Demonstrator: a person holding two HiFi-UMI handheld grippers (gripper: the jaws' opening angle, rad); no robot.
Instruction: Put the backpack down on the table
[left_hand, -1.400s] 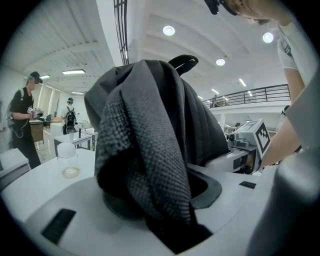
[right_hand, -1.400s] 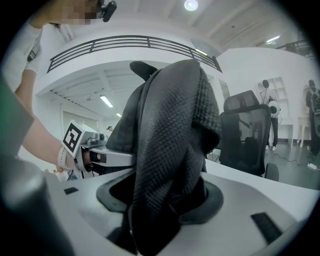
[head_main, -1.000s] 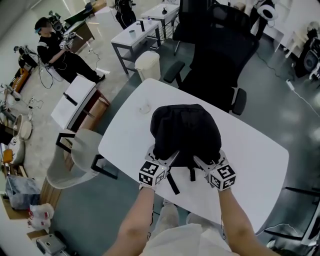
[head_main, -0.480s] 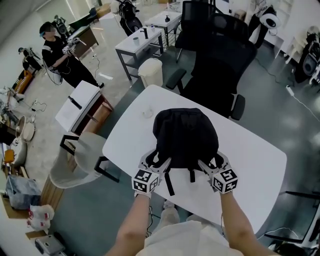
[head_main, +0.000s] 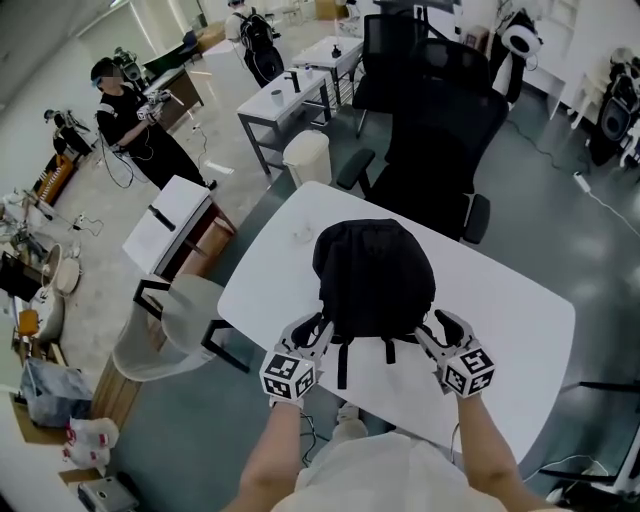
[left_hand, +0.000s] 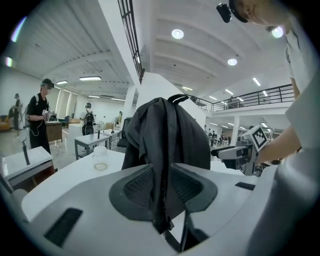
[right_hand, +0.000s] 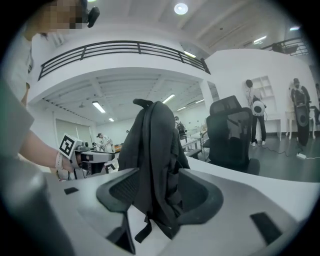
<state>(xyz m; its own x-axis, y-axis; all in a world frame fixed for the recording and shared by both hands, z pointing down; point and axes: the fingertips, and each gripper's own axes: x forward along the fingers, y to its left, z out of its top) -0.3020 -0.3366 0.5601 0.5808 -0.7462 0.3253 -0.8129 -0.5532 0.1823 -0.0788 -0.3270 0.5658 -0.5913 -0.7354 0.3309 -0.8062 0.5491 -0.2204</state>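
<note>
Table (head_main: 505, 322) partly under black backpack (head_main: 375, 272)

Backpack (head_main: 375, 275): black woven cloth, matt, soft creases. Strap (head_main: 341, 365): flat black webbing, matt.
Bench (head_main: 520, 330): white top, smooth, faint sheen.
Jar (left_hand: 100, 159): clear, glossy; glass or plastic, can't tell.
Office chair (head_main: 440, 150): black, matt cloth back; armrests look like hard plastic.
Bin (head_main: 308, 157): white plastic, smooth.
Floor (head_main: 560, 230): grey, smooth, glossy, reflecting lights.
Side table (head_main: 285, 95): pale smooth top, grey metal legs.
</note>
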